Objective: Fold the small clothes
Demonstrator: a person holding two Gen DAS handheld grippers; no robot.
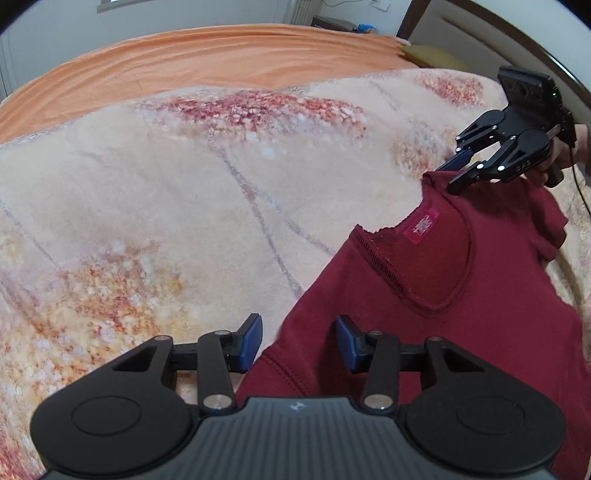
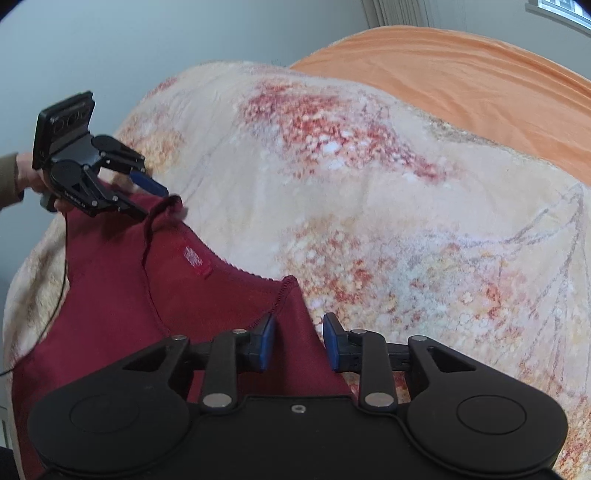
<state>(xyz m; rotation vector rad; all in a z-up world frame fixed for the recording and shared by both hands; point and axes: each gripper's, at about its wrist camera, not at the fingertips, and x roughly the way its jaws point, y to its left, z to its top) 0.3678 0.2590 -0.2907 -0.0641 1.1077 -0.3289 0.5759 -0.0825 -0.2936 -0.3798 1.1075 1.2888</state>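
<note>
A small dark red top with a red neck label lies on a cream and red floral blanket. It also shows in the right wrist view. My left gripper is open, its blue pads on either side of the top's shoulder edge. In the right wrist view it sits at the far shoulder corner. My right gripper is open over the near shoulder by the neckline. In the left wrist view it hovers at the other shoulder corner.
An orange sheet covers the bed beyond the blanket. A dark headboard and a yellow pillow are at the far right. A nightstand stands by the wall.
</note>
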